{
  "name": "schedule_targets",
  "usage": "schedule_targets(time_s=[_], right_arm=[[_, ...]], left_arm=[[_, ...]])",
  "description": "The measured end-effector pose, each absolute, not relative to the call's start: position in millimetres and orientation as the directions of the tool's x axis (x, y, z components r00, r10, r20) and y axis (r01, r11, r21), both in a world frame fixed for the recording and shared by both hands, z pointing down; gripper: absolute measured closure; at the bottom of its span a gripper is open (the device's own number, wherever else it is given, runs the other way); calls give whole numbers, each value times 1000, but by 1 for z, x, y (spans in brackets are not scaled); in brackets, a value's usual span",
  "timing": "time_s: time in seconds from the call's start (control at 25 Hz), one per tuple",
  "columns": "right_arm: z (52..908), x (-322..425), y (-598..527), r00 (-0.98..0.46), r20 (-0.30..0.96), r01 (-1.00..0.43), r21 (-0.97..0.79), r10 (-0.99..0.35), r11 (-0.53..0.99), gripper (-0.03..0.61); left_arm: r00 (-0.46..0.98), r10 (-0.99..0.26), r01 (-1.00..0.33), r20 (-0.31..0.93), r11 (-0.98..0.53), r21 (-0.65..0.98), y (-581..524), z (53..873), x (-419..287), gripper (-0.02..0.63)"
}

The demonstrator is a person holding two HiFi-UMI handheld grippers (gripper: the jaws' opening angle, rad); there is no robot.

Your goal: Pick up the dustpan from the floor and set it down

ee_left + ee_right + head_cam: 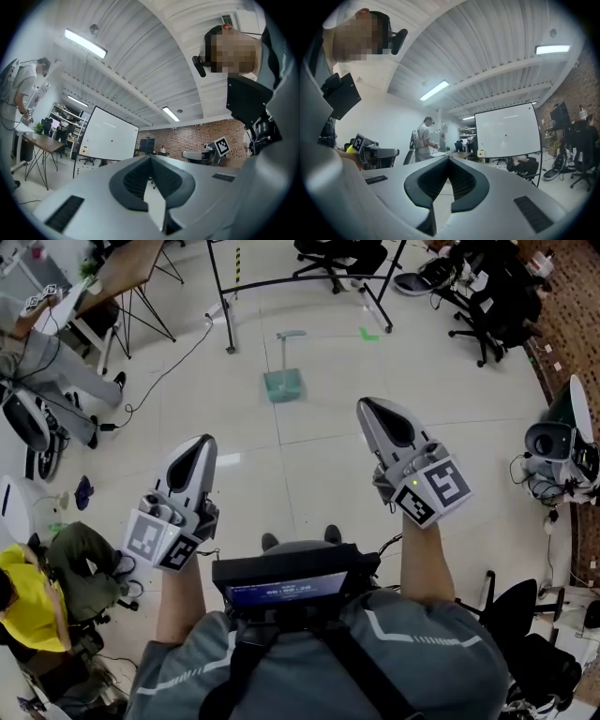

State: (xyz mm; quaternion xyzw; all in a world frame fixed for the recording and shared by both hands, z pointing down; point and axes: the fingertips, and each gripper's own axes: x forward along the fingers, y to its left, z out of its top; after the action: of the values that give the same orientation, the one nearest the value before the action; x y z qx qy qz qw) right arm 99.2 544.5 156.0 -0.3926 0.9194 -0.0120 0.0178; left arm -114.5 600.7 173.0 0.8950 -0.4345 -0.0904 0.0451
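While the dustpan (282,384) sits on the floor (319,460) at 12 o'clock, left tongs (201,442) and right tongs (373,409) are clenched, empty.

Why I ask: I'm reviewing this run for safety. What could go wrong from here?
The left gripper and right gripper are both shut; reaching the dustpan that way may just topple it by its upright handle. The black stand leg and floor cable near the path could trip the person.
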Motion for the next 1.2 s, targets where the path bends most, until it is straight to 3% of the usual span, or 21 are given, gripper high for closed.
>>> schedule_targets(time_s=[0.28,1.2], right_arm=[[145,150,564,-712,-26,-701,-20,-702,713,569],[149,171,572,-738,-27,-674,-9,-674,739,569]], left_arm=[[591,-796,-782,-127,-605,153,617,161,-61,588],[578,-809,-797,-106,-588,141,630,166,-26,588]])
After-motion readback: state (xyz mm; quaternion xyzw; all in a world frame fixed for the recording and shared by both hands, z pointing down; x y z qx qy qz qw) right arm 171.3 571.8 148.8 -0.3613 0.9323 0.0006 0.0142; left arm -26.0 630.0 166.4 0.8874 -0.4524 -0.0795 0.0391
